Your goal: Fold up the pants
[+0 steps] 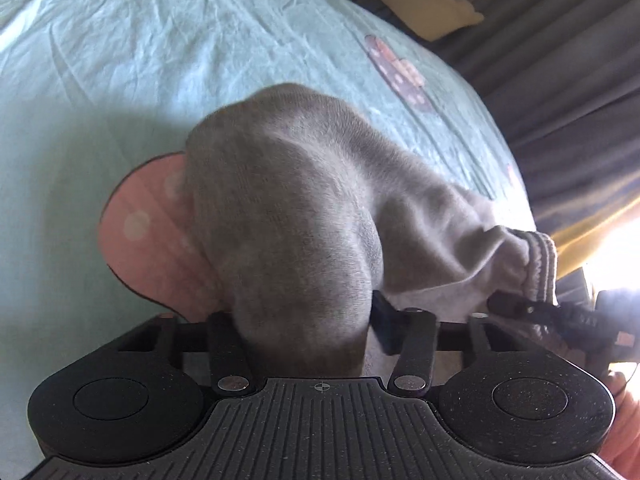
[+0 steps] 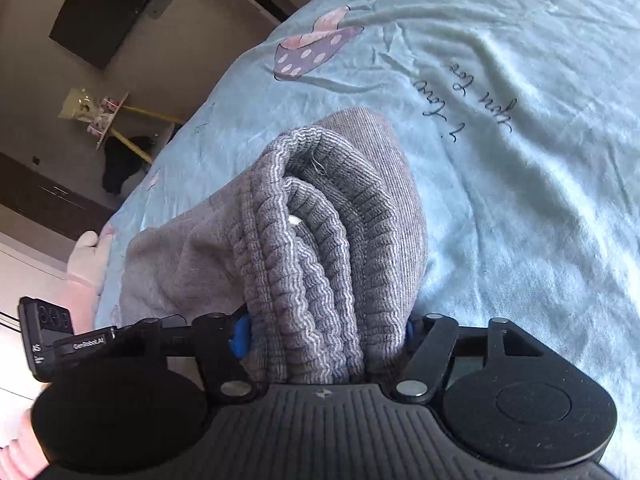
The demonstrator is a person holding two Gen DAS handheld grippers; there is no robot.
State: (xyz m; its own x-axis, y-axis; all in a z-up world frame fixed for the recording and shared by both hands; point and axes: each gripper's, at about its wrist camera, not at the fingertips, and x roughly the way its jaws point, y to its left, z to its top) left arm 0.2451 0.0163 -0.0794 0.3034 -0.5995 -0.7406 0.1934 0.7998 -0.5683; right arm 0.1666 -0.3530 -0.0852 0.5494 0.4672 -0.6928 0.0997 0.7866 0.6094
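Note:
The grey pants (image 1: pixel 296 208) bulge up in front of my left gripper (image 1: pixel 304 320), which is shut on a thick fold of their plain fabric; its fingertips are buried in the cloth. In the right wrist view the pants' ribbed waistband (image 2: pixel 320 248) is bunched in several layers between the fingers of my right gripper (image 2: pixel 326 336), which is shut on it. The pants hang between the two grippers, lifted over the light blue bedsheet (image 1: pixel 120 60). The right gripper also shows in the left wrist view (image 1: pixel 560 316), at the waistband end.
The bedsheet (image 2: pixel 520 160) has pink and purple prints and handwriting. Dark curtains (image 1: pixel 560 80) hang past the bed's right edge. A dark wall panel (image 2: pixel 108 4), a cabinet and clutter lie beyond the bed's left edge. A cream plush toy (image 1: pixel 432 4) sits at the far side.

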